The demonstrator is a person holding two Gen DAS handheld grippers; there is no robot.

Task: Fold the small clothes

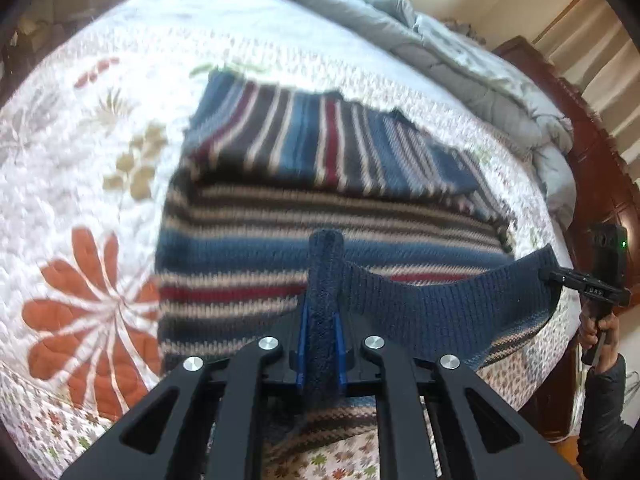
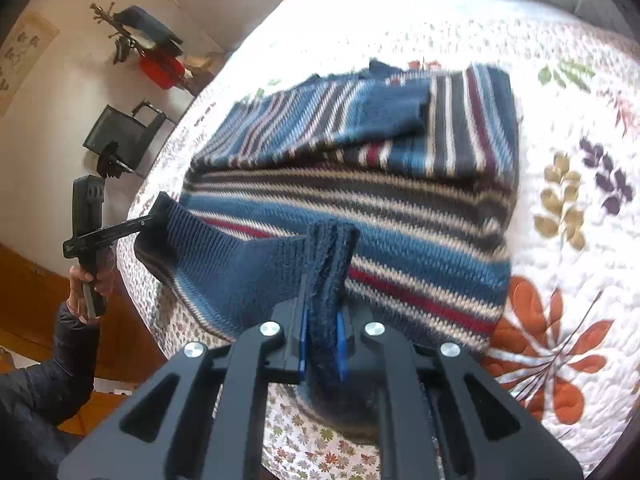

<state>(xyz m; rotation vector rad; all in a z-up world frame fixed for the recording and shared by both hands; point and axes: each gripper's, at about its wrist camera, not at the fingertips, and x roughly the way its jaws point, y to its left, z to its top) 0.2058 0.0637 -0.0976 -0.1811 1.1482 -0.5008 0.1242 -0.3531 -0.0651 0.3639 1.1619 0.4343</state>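
Both the left gripper (image 1: 322, 312) and right gripper (image 2: 326, 304) pinch the striped sweater's (image 1: 320, 216) navy hem (image 1: 448, 300); open quilt (image 1: 100, 168) ahead, rumpled grey duvet (image 1: 460, 52) beyond.

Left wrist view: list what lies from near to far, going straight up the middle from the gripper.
Left gripper, shut on the navy hem → striped sweater → white floral quilt → grey duvet at the far edge.
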